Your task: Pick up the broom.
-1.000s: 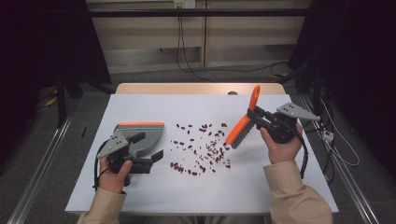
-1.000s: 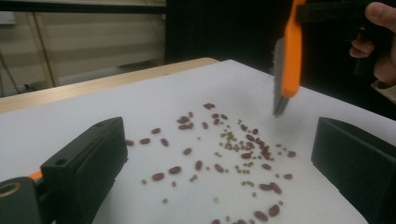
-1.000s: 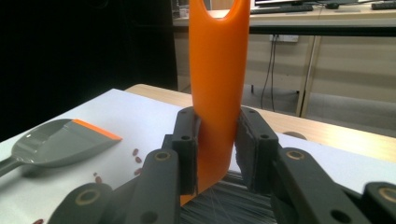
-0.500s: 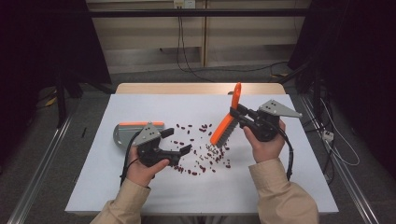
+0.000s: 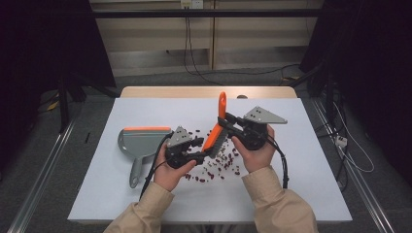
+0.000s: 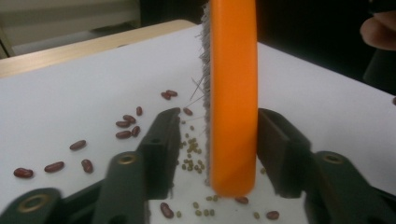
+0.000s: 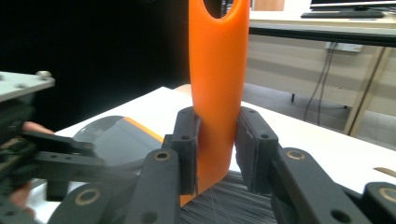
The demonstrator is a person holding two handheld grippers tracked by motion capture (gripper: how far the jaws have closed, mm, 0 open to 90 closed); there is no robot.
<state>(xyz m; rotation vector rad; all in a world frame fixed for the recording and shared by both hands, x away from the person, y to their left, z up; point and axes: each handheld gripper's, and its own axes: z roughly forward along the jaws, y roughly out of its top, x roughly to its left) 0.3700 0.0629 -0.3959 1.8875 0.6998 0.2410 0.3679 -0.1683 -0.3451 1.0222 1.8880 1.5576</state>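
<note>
Now right gripper [image 5: 224, 125] fingers clench the upright brush [image 5: 217, 127]; left gripper [image 5: 200, 149] fingers straddle it, released.

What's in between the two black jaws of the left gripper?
The orange brush stands between them, over small green beans; the left gripper view shows it.

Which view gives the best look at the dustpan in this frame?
The high view: the grey dustpan lies whole on the white table, orange-edged, handle toward the person, left of the left gripper. The right gripper view catches part of its pan behind the orange brush clamped in the right gripper.
</note>
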